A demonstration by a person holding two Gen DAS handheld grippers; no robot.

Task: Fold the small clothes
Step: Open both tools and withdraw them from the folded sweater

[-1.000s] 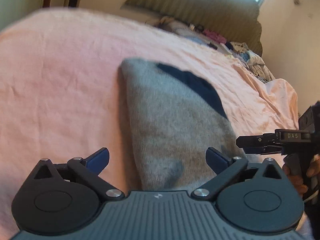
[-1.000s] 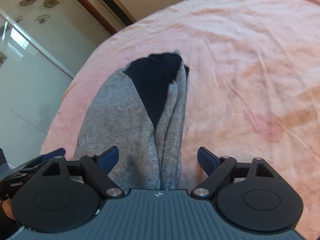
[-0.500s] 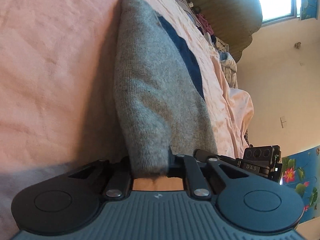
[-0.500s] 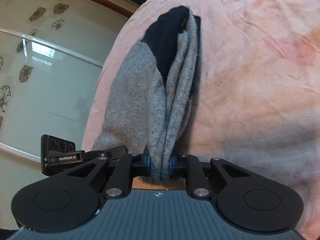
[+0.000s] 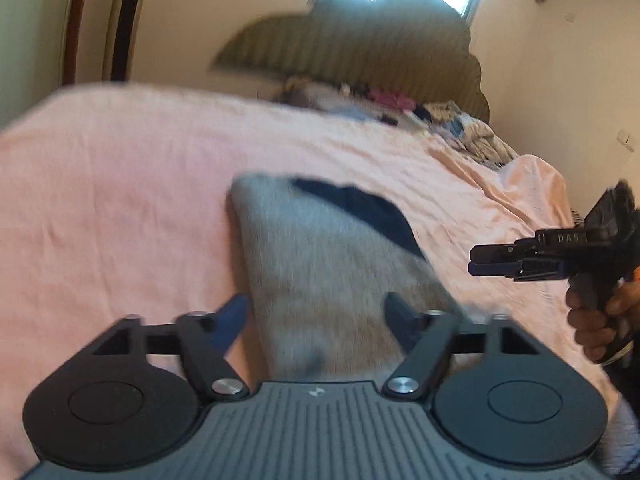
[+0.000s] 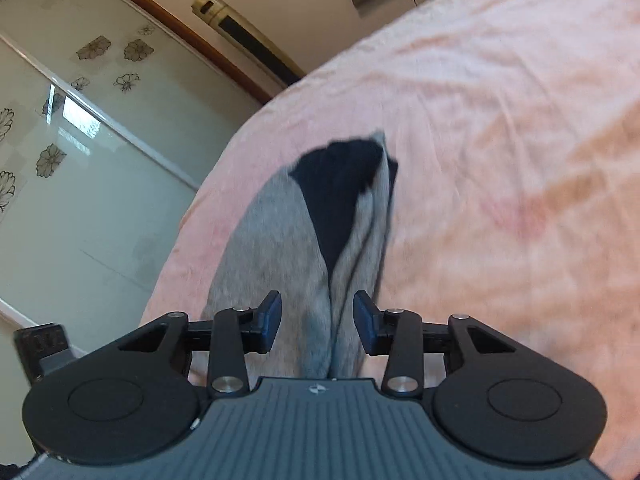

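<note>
Now releasing: left gripper point(image 5: 316, 314) spread wide and opening, pads clear of the grey sock point(image 5: 320, 272), near end of the sock lying between them. Right gripper point(image 6: 316, 316) partly apart and opening too, the bunched near edge of the grey sock point(image 6: 304, 248) running between its pads but not visibly pinched. Same gripper seen from the left wrist at 3 o'clock as right gripper point(image 5: 496, 262), held in a hand point(image 5: 596, 316) just off the sock's edge.

Sock flat on the pink bedsheet point(image 5: 120, 200), dark heel patch point(image 5: 360, 212) toward 1 o'clock in the left view, toward 12 o'clock in the right view, far end well short of the clothes pile point(image 5: 400, 108) by the headboard point(image 5: 360, 44) at 12 o'clock.

For a clean release, best to let both pairs of pads open fully before pulling away, then to draw straight back toward 6 o'clock and slightly up, so no knit snags on a pad and drags the layers askew. Worth checking afterwards that the long edges sit aligned; folds at the right-hand edge look loose and may want a light press or a re-pinch. Motion blur hides fine detail of the near hem.
</note>
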